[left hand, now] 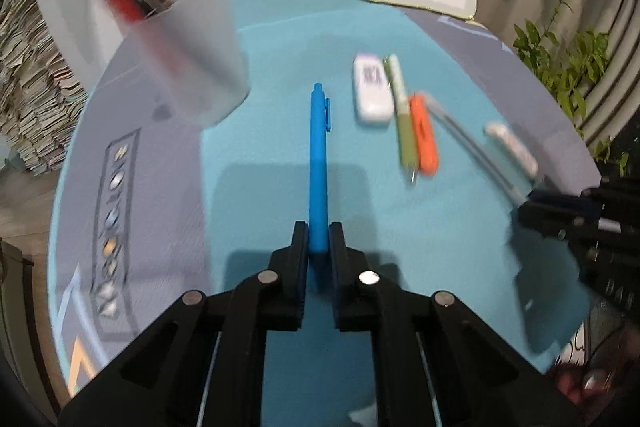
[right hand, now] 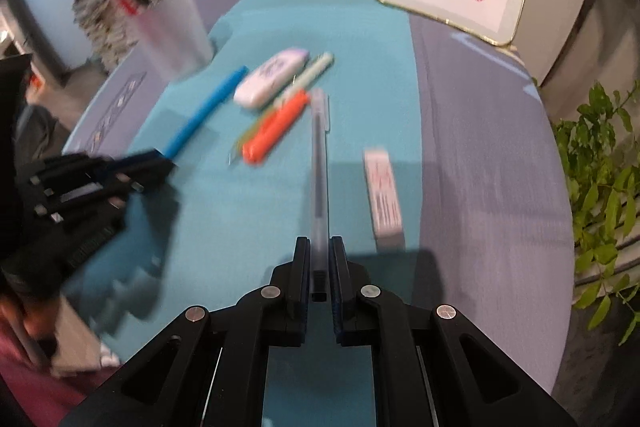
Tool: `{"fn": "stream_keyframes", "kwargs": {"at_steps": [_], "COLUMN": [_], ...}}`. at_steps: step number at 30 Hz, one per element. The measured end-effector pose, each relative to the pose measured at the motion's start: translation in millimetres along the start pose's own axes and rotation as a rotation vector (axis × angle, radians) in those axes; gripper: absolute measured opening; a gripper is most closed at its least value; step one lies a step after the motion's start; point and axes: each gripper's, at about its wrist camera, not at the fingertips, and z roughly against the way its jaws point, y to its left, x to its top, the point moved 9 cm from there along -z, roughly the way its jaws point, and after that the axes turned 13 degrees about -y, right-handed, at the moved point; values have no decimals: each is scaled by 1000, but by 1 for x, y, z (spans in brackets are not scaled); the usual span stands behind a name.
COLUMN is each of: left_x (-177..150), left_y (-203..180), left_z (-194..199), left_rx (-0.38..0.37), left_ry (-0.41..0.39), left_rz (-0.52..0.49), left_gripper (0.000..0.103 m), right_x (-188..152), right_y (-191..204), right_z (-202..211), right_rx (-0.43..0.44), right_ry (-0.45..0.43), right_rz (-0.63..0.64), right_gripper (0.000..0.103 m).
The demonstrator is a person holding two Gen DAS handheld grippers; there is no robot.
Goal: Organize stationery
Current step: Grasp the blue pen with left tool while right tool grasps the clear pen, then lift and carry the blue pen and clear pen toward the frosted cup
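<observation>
Your table carries a teal mat, and at its far left corner stands the frosted cup, already holding a red pen. That cup looks like the place everything is bound for.

On the mat lie a white eraser case, a green pen beside it, an orange piece touching the green pen, and a small eraser off to the right.

Your left gripper is closed on the tail of the blue pen, which points straight ahead. Your right gripper is nearly closed on the end of the clear pen, likewise pointing forward. Whether either pen has left the mat, you can't tell from these views.

You seem to be at the pick-up step with both hands at once. Next, lift each pen, carry it to the cup and tip it upright over the rim before letting go; take them one at a time so the grippers don't crowd each other at the mouth.
</observation>
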Motion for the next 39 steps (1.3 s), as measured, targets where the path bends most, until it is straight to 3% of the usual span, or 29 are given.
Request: {"fn": "stream_keyframes", "kwargs": {"at_steps": [3,7,13,18,30,39], "left_x": [-22,-37,-17,2,21,26], "left_y": [7,12,14,9,6,7], "left_z": [19,35,33,17,-20,-26], "left_rx": [2,-3,9,6,6,-9], "left_ry": [17,22,-28,-36,9,10], "left_rz": [-10,-18,24,22,-3,8], "left_gripper": [8,10,18,33,33,35], "right_x": [-19,-23,16,43,51,60], "right_y": [3,12,7,7,-2,-5], "right_z": [6,15,8,-13,-46,-54], "right_rx": [20,87,33,16,9,-24], "right_ry": [43,24,-77,-76,-12,-75], "right_rz": [32,31,-6,-14,-42,-3], "right_gripper": [10,10,16,17,17,17]}}
